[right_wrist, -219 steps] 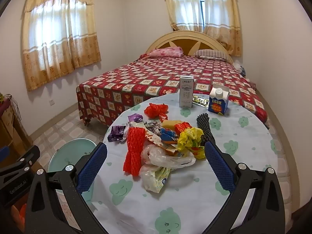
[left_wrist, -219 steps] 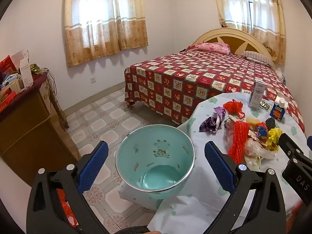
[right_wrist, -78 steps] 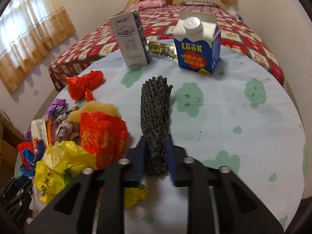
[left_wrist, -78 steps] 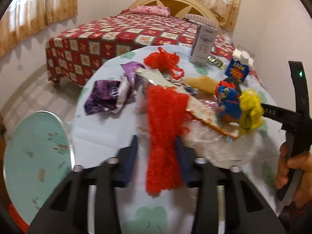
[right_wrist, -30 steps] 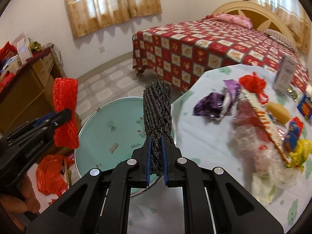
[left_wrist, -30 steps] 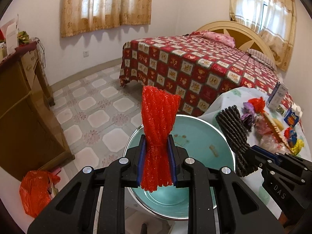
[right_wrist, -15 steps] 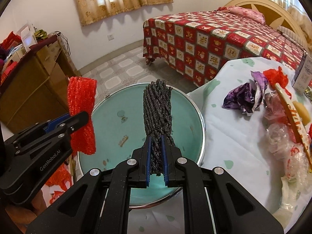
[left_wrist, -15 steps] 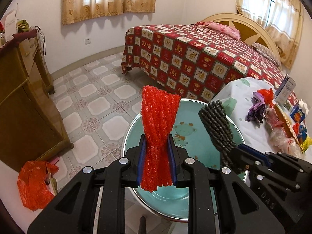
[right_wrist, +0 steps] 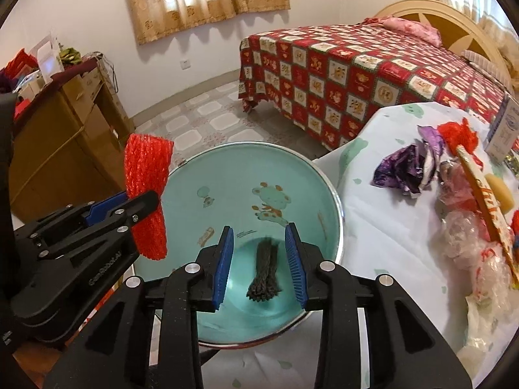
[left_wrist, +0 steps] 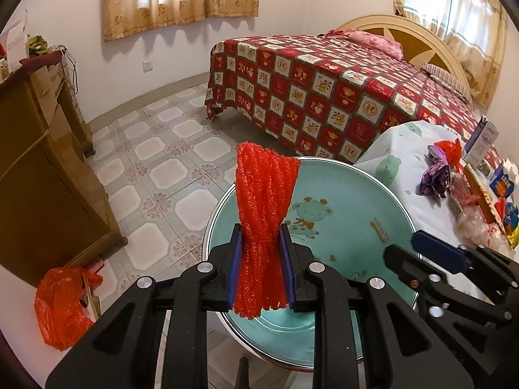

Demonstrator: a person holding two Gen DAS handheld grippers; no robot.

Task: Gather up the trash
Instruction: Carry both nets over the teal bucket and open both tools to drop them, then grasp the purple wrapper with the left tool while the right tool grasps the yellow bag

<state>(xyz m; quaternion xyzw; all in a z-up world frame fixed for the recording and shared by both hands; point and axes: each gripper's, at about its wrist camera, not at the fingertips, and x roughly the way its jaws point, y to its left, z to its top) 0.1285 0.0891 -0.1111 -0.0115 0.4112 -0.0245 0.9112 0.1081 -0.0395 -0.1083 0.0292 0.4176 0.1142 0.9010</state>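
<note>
The right gripper [right_wrist: 259,259] is opening, its jaws now apart and empty, having just dropped the dark mesh bundle [right_wrist: 264,270] into the teal bin [right_wrist: 246,175], while the left gripper [left_wrist: 261,272] stays clamped on the red foam net [left_wrist: 264,220] above it, 1 piece left to release.

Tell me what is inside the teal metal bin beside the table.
Inside the teal metal bin, a dark grey foam net sleeve lies on the bottom. The right gripper, jaws opening, covers part of the floor.
</note>
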